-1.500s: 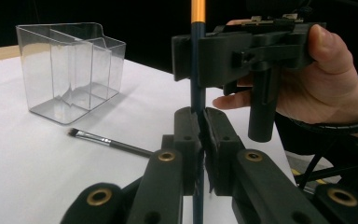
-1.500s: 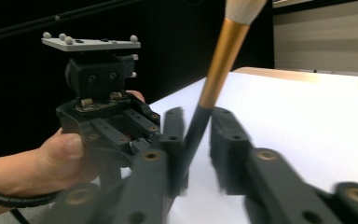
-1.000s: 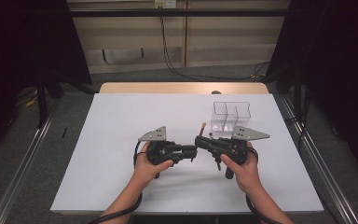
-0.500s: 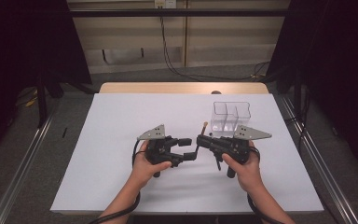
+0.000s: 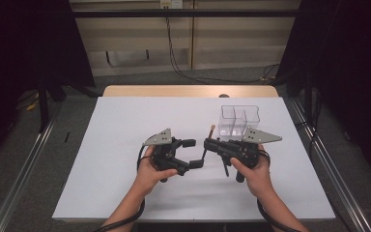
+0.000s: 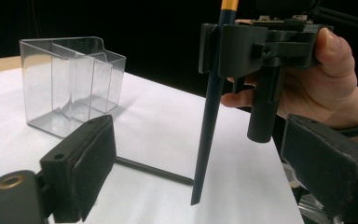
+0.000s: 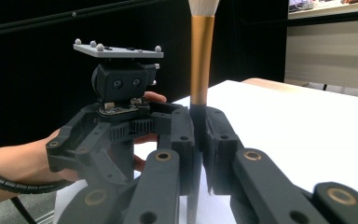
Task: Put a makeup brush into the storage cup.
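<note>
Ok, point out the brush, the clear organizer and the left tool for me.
brush [image 6: 210,116], left gripper view, on its dark handle.
clear organizer [image 5: 239,121], high view, on its front wall.
left tool [image 5: 192,153], high view, midway between its open jaws.

The left hand-held gripper [image 5: 193,153] has just opened its jaws, releasing the brush [image 6: 210,109].

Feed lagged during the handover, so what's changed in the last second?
The left gripper has just opened its jaws and let go of the brush; nothing is between them now. The right gripper stays shut on the brush handle, holding it upright. Both hands and the clear organizer kept their places.
</note>
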